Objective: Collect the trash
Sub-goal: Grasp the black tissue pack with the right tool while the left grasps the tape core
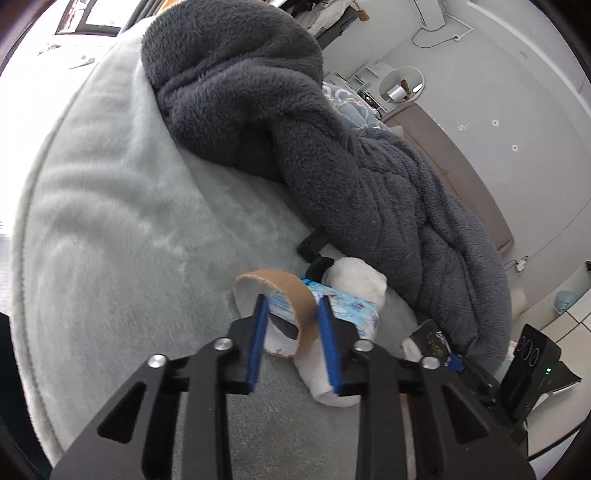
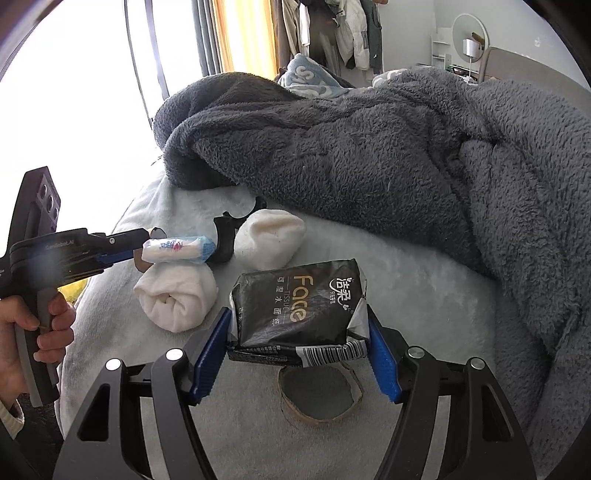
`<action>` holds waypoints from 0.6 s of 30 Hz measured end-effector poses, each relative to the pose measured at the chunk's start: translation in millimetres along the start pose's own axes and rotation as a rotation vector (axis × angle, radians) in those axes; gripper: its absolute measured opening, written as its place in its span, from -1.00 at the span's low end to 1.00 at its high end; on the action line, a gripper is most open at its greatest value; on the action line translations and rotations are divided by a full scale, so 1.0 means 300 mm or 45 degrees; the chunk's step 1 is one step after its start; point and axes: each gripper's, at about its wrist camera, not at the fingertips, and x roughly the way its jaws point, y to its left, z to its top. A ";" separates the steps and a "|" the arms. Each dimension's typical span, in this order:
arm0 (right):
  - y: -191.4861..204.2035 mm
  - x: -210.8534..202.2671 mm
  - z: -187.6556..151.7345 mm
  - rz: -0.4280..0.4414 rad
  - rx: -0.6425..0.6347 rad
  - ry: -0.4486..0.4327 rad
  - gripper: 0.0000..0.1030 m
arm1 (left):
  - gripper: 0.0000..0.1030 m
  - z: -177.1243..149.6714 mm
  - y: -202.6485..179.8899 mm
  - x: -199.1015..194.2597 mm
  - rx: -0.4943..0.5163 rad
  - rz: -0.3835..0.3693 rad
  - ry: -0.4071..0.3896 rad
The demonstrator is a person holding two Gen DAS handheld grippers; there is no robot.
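The black tissue pack (image 2: pixel 299 314) sits clamped between the blue pads (image 2: pixel 212 354) of the right gripper (image 2: pixel 295 358), above the pale bed cover (image 2: pixel 406 295); only the right wrist view reads its "Face" label and barcode. Below the pack, in that view alone, a flattened cardboard ring (image 2: pixel 319 397) lies on the cover.

The left gripper (image 1: pixel 291 339) has its jaws narrowed on a cardboard tube (image 1: pixel 284 295): the left wrist view shows one pad (image 1: pixel 258 343) inside the tube's mouth and the other against its outer wall. A blue-and-white packet (image 1: pixel 347 310) lies just behind the tube. From the right wrist view the same gripper (image 2: pixel 136 247) enters from the left, gripped by a hand (image 2: pixel 33 332), and the packet (image 2: pixel 181 249) appears at its tip while the tube is almost hidden.

Two white rolled cloths show in both views: one near (image 2: pixel 177 299), one farther (image 2: pixel 271 238), with a small black object (image 2: pixel 225 240) between packet and far roll. In the left view the near roll (image 1: pixel 325 376) passes under the pads and the far one (image 1: pixel 358 277) lies beyond.

A dark grey fleece blanket (image 1: pixel 295 129) (image 2: pixel 369 158) is heaped behind everything. Only the left view takes in the headboard (image 1: pixel 454 170) and floor (image 1: pixel 576 321); only the right shows hanging clothes (image 2: pixel 332 33)
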 end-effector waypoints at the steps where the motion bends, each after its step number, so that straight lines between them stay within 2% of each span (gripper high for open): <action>1: -0.001 0.000 0.002 0.005 0.005 -0.002 0.35 | -0.55 -0.002 -0.004 0.001 0.009 -0.001 -0.001; 3: -0.002 -0.002 0.005 0.019 0.015 -0.007 0.35 | -0.68 -0.005 -0.017 -0.001 0.035 -0.013 -0.002; 9: 0.017 -0.006 0.019 0.053 0.022 -0.017 0.35 | -0.89 -0.011 -0.055 -0.030 0.138 0.014 -0.044; 18: 0.052 -0.026 0.062 0.132 0.069 -0.057 0.35 | -0.89 -0.027 -0.112 -0.096 0.357 0.157 -0.100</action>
